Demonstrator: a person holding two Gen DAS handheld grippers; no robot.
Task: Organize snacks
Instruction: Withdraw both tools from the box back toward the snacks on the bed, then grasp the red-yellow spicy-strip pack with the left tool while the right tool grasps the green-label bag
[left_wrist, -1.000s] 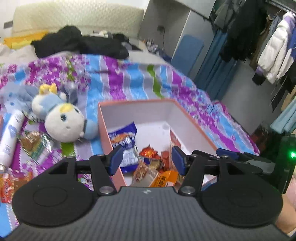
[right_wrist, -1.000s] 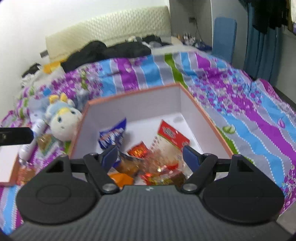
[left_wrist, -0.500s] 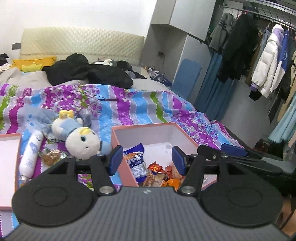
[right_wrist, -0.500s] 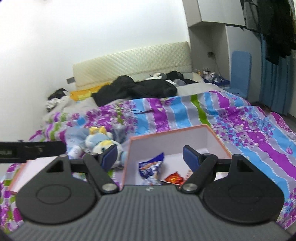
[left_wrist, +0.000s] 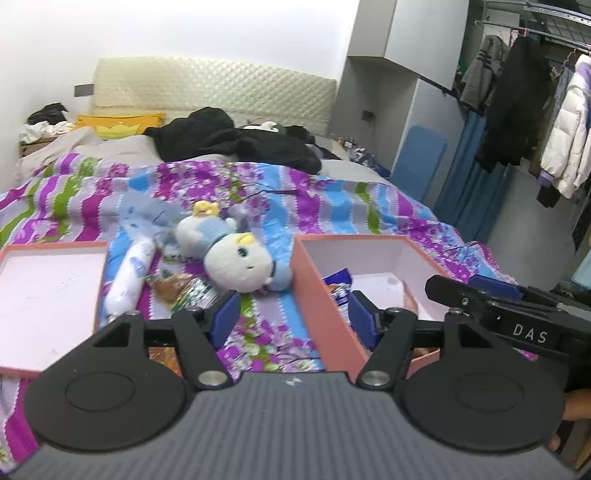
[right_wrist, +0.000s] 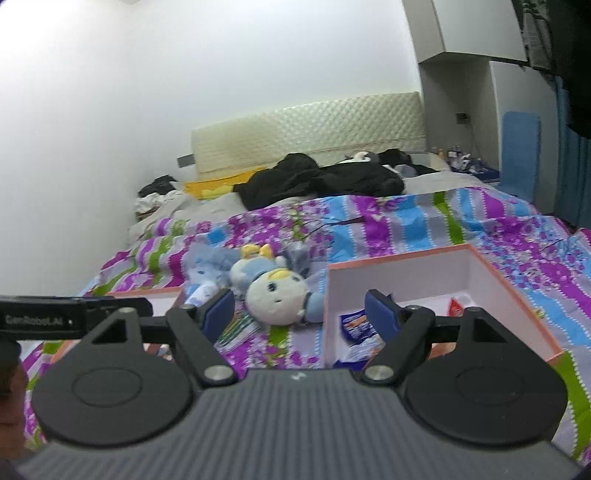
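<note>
A pink box with white inner walls sits on the flowered quilt, with a blue snack packet showing inside. My left gripper hovers short of the box's left wall. Its jaws are opening and nothing is between them. A loose clear snack packet lies on the quilt left of it. In the right wrist view my right gripper stands open and empty in front of the box. The blue packet and a red one lie inside.
The box lid lies open side up at the left. A white bottle and a plush toy lie between lid and box. Dark clothes are piled near the headboard. A clothes rack stands to the right.
Both grippers have drawn back from over the box and tilted up, so more of the room shows. The left one has shifted left of the box and its jaws have widened slightly.
</note>
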